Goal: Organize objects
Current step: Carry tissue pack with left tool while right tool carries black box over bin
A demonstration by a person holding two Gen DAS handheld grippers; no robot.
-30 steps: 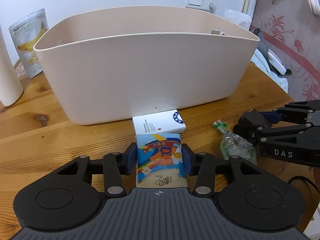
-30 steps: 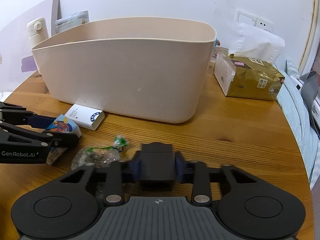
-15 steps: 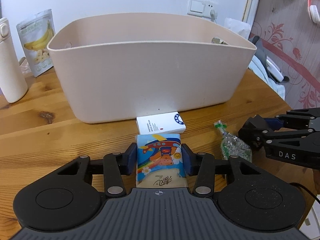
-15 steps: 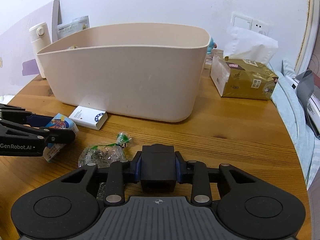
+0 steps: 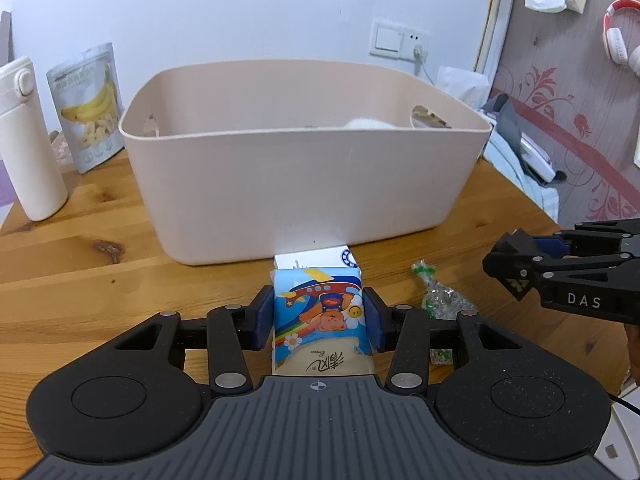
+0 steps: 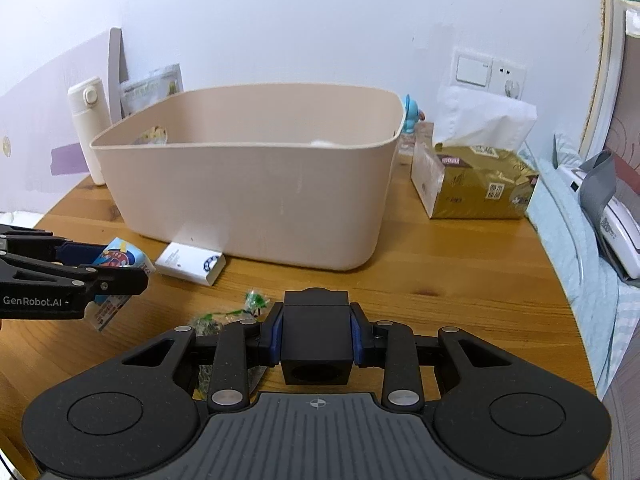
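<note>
**A:** ok so biggest first. The desk (image 5: 80, 280) is knotty, glossy wood. Straight ahead of both grippers sits the bin (image 5: 304, 184): smooth beige plastic, rounded corners, open top. Something pale is already inside, can't make out what. My guess is everything loose ends up in there, which is why both grippers face it.

**B:** what's the left one got?

**A:** The left gripper (image 5: 319, 316) is closed down onto a tissue pack (image 5: 320, 320), soft printed plastic with a cartoon bear and plane on it. The pads pinch its two long sides, and it looks lifted off the desk in the right view. A side grip makes sense for a squishy pack, since it won't fold over.

**B:** and the right?

**A:** The right gripper (image 6: 316, 340) is clamped on a cube (image 6: 316, 344), matte black and hard-edged, with a round hole in the near face. Flat sides, so it sits square between the pads. It's held low, short of the bin.

**B:** anything left on the desk?

**A:** Yep. A flat white box (image 5: 316, 258) lies just past the left gripper, touching the bin wall. A small crinkly clear bag (image 5: 440, 304) with green print sits between the two grippers. Both untouched, so the job's maybe halfway I'd say.
</note>
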